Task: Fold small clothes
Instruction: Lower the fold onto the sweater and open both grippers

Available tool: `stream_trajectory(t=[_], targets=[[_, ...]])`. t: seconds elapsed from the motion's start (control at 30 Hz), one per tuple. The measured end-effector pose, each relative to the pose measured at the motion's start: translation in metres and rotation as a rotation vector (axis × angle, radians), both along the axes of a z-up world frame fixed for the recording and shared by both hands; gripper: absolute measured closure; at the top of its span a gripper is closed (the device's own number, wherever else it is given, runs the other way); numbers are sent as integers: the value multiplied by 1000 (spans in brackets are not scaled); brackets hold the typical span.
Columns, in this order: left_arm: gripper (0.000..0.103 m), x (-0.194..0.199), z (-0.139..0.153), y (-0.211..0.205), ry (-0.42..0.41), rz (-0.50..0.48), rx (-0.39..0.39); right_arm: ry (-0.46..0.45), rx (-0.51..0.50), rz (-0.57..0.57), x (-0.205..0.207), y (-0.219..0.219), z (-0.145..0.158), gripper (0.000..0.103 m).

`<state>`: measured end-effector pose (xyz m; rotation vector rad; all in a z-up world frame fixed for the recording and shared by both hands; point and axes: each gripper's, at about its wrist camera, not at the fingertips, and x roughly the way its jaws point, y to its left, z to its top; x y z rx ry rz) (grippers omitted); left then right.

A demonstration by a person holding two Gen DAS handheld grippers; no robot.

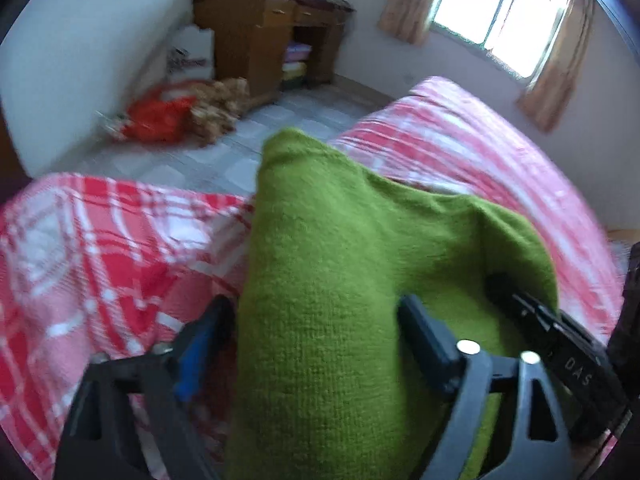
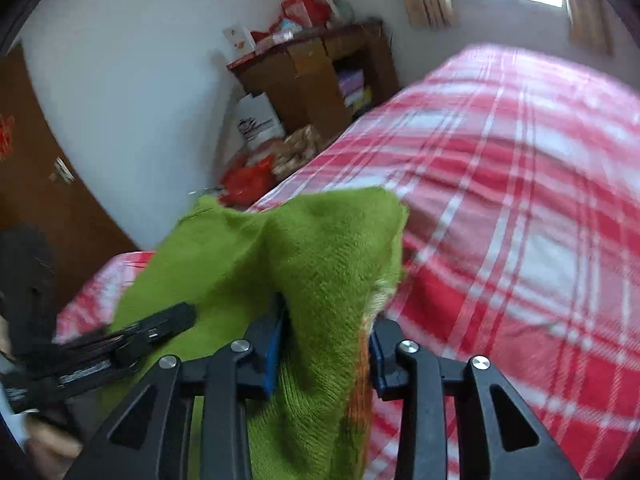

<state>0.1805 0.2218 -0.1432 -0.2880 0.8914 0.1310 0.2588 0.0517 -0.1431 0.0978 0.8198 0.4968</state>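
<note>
Together, two grippers, left gripper (image 1: 316,344) and right gripper (image 2: 324,354), around one green garment (image 1: 340,260).

Green garment (image 1: 328,280): knitted wool-like cloth, fuzzy, matt, ribbed in fine rows. Bed cover (image 2: 520,200): woven checked cloth, soft, matt. Left tool (image 1: 316,344) and right tool (image 2: 324,344): matt black plastic, blue pads (image 2: 272,356), shiny metal screw heads. Cabinet (image 1: 248,40): brown wood, slightly glossy. Curtains (image 1: 408,4): thin beige cloth. Floor (image 1: 224,160): smooth pale tiles.
</note>
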Motion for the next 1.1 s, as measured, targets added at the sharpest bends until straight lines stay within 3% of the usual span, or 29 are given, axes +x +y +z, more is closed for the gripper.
stream_trajectory(t=[0.07,0.2,0.27,0.33,0.43,0.47,0.5,0.53,0.6,0.67,0.83,0.9,1.1], targets=[[13,1,1,-7,-4,-15,56,56,74,-18,14,-8,-10,66],[10,-5,2,-4,-20,-26,76,139,203,-19,19,-31,-15,56],[10,-9,2,-2,-27,-22,73,120,203,-77,3,-44,-4,54],[10,-11,3,-2,-30,-18,81,10,200,-158,-31,-60,14,54],[10,-16,5,-7,-38,-17,127,-99,125,-183,-75,-60,30,58],[10,-19,8,-10,-42,-19,157,-136,78,-154,-95,-52,35,66],[10,-25,11,-12,-48,-15,184,-169,30,-135,-111,-47,39,82],[10,-30,14,-14,-51,-8,206,-204,-27,-118,-123,-37,42,88],[10,-43,21,-21,-48,-5,231,-257,-106,-91,-145,-24,40,88],[10,-62,30,-28,-54,-10,239,-261,-122,-67,-156,-19,37,88],[10,-106,38,-48,-95,-35,295,-139,-181,-50,-152,-7,-1,88],[10,-113,30,-54,-74,-48,314,-164,-180,-49,-156,-10,-3,88],[10,-130,13,-58,-31,-69,311,-97,-177,-85,-177,-20,0,85]])
